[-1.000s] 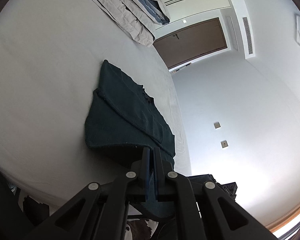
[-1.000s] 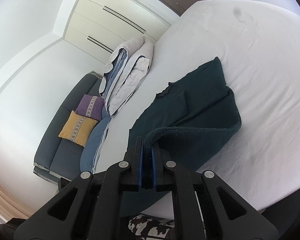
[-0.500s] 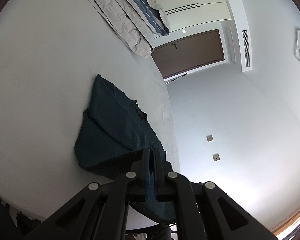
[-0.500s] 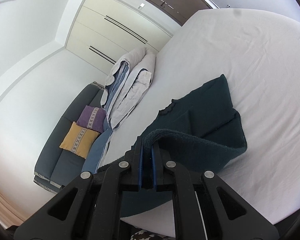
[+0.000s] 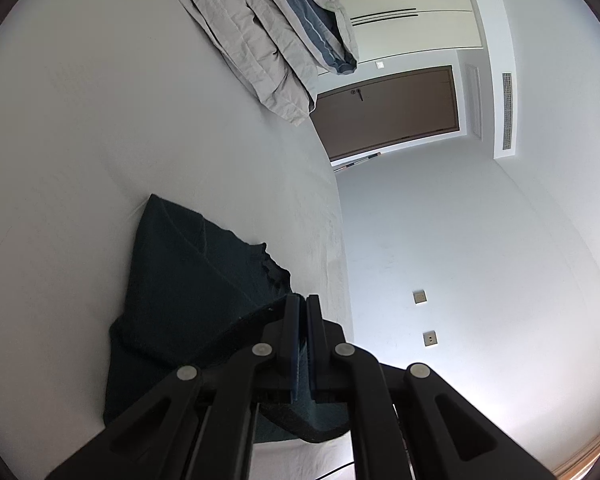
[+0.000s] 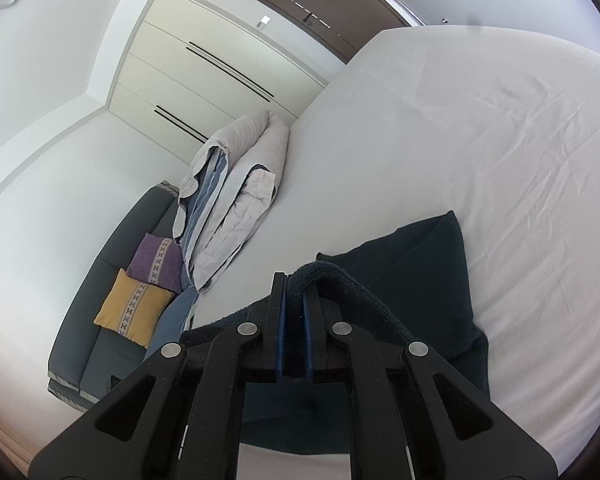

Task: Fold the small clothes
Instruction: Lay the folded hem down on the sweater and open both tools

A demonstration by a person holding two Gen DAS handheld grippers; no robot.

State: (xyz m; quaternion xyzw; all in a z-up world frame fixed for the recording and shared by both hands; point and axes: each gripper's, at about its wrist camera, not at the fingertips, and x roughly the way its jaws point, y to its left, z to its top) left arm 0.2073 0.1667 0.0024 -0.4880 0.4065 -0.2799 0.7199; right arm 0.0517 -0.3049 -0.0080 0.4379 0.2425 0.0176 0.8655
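Cloth is what both grippers are holding — a dark green garment (image 5: 188,288) lying on the white bed (image 5: 80,140). The left gripper (image 5: 302,312) is pinching one near corner of it, its jaws pressed together on the fabric. The right gripper (image 6: 296,292) is pinching the other near corner, where a thick hem is curling over the top of its jaws. The near edge is lifting off the sheet while the far part is resting flat, with its far corner pointing up the bed.

The step looks like carrying the near edge over to the far edge. To do it well, both grippers should be moving at the same height and the same speed — so the edge is staying straight. The pinch should be staying tight until the corners are meeting the far corners. Pulling too hard could be dragging the flat part along the sheet.
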